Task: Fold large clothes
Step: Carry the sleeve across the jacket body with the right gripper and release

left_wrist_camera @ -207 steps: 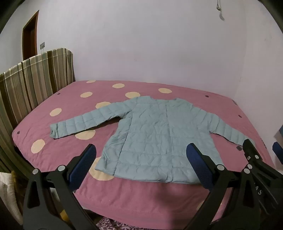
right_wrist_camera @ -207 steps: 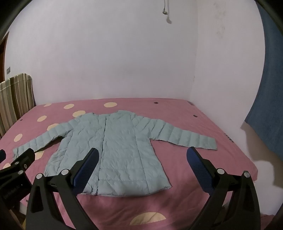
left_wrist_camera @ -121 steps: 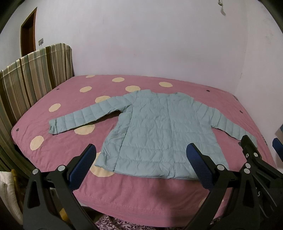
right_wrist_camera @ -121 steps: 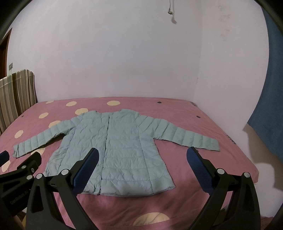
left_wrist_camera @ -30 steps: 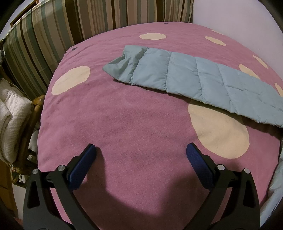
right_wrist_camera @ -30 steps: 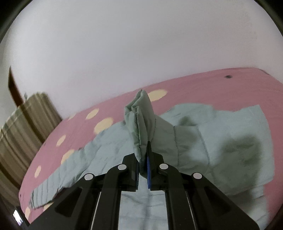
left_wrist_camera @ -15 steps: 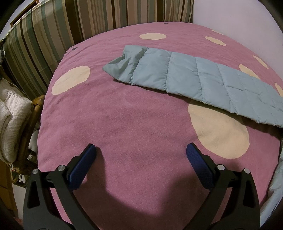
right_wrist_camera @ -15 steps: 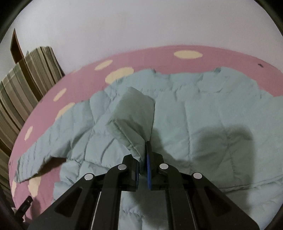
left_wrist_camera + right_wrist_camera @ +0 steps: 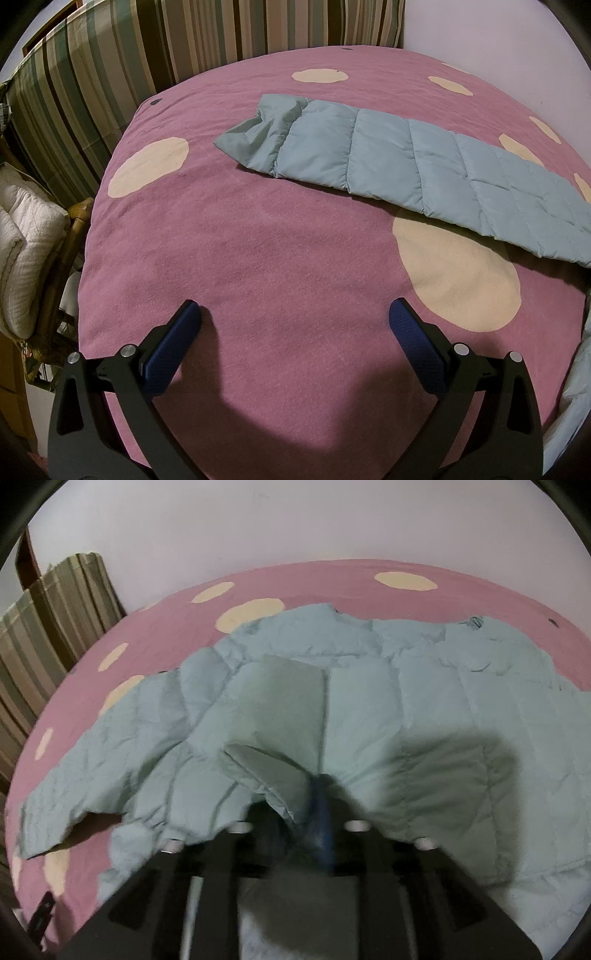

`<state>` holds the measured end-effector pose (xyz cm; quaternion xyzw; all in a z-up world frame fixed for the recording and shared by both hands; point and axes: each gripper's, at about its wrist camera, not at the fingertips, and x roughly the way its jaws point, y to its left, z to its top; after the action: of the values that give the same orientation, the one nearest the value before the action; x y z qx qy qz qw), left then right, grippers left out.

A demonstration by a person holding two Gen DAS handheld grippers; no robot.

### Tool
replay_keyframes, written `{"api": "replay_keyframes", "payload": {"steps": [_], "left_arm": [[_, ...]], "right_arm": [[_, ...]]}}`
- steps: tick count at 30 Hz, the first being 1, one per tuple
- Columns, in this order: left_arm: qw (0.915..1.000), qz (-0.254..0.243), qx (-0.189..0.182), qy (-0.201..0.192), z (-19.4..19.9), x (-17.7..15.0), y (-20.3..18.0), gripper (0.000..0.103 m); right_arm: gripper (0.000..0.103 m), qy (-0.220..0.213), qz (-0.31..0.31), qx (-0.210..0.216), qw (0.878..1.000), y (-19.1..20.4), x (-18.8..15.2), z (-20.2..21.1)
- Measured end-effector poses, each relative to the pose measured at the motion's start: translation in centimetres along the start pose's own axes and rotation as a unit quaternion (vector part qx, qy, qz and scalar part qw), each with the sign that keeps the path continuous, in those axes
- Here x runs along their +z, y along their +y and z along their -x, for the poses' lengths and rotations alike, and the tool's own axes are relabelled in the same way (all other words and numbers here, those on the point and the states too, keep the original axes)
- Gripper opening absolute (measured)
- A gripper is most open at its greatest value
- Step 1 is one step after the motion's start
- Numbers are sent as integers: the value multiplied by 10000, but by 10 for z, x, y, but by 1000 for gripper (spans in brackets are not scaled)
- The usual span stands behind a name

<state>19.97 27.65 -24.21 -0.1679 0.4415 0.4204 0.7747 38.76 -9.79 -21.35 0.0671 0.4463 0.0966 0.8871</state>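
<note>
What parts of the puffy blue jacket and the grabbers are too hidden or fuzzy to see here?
- Right gripper, right wrist view: motion blur smears its fingertips; they look shut on the sleeve cuff.
- Jacket hem, right wrist view: hidden behind the gripper body.
- Left sleeve, left wrist view: its shoulder end is cut off by the right edge.
- Left gripper: open over the bedspread; the person's hand is out of frame.

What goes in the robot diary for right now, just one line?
step: fold right sleeve over jacket | right gripper: shut on sleeve | left gripper: open above bedspread | left sleeve: flat
</note>
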Motion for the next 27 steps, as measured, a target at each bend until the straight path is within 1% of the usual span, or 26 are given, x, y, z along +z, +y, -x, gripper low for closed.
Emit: {"api": "replay_keyframes", "payload": {"steps": [1, 2, 4, 6, 7, 8, 9, 10, 11, 12, 15, 16, 18, 20, 22, 25, 26, 27], "left_arm": [[10000, 1, -1, 0, 0, 0, 0, 101], [10000, 4, -6, 0, 0, 0, 0, 101], [10000, 6, -9, 0, 0, 0, 1, 101], [10000, 6, -8, 0, 0, 0, 0, 101], [10000, 3, -4, 0, 0, 0, 0, 101], [10000, 2, -3, 0, 0, 0, 0, 101], [10000, -1, 1, 0, 0, 0, 0, 101], [10000, 1, 6, 0, 0, 0, 0, 101], [10000, 1, 10, -1, 0, 0, 0, 101], [10000, 3, 13, -1, 0, 0, 0, 101], [10000, 0, 13, 1, 0, 0, 0, 101], [10000, 0, 14, 1, 0, 0, 0, 101], [10000, -3, 26, 0, -1, 0, 0, 101], [10000, -5, 46, 0, -1, 0, -1, 101], [10000, -12, 65, 2, -1, 1, -1, 101], [10000, 0, 54, -3, -1, 0, 0, 101], [10000, 6, 48, -2, -1, 0, 0, 101], [10000, 4, 51, 0, -1, 0, -1, 101]], "right_arm": [[61, -18, -35, 138, 9999, 0, -1, 7], [65, -73, -54, 258, 9996, 0, -3, 16], [65, -282, 45, 428, 9987, -2, -9, 42], [65, -591, 186, 390, 9973, -12, -13, 72], [64, -746, 184, 309, 9966, -25, -13, 88], [58, -837, 142, 233, 9961, -36, -12, 97], [49, -939, 18, 92, 9955, -59, -9, 109], [47, -989, -159, -80, 9949, -85, -5, 117], [34, -1025, -366, -316, 9936, -114, -1, 123], [23, -1014, -544, -496, 9921, -138, 2, 125], [22, -849, -1238, -920, 9844, -216, 5, 117], [22, -682, -1332, -1020, 9835, -234, 3, 108], [22, -365, -1377, -1166, 9829, -255, -5, 87], [20, 38, -1412, -1085, 9840, -267, -15, 59], [20, -58, -1423, -1008, 9847, -269, -18, 52], [20, -116, -1432, -975, 9848, -265, -6, 63], [20, -217, -1459, -883, 9851, -264, -2, 70], [23, -400, -1475, -832, 9847, -265, 7, 81]]}}
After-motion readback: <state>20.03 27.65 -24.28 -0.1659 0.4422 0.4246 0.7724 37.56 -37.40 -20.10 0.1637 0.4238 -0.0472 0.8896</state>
